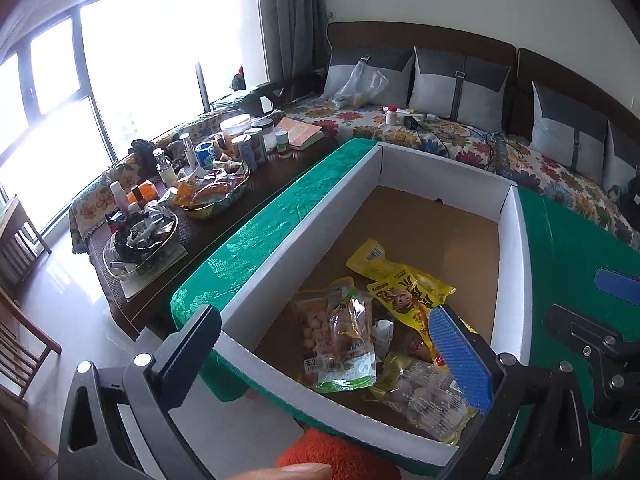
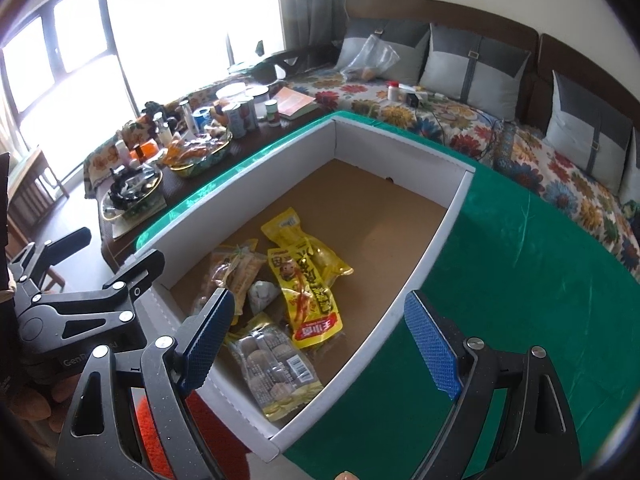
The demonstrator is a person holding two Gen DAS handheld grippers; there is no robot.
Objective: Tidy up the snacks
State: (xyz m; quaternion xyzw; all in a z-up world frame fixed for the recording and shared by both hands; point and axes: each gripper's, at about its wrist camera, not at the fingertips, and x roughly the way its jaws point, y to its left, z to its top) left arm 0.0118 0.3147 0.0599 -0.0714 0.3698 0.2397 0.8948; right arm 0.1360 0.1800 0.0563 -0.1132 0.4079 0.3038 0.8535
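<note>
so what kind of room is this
Most likely a home living room: a long sofa with grey cushions, a cluttered coffee table by big windows, and a snack box on green cloth.

This is a home living room. A long sofa point(image 1: 460, 136) with a flowered cover and grey cushions point(image 1: 460, 84) runs along the wall from 12 to 3 o'clock. At 10 o'clock a tall window point(image 1: 120, 60) with a grey curtain point(image 1: 296, 12) lets in glare. Below it, at 9 to 10 o'clock, a dark coffee table point(image 1: 248, 196) carries cans, bottles, a book point(image 1: 302, 130) and bowls of household odds. Wooden chairs point(image 1: 20, 344) stand at 8 o'clock on the tiled floor.
</note>
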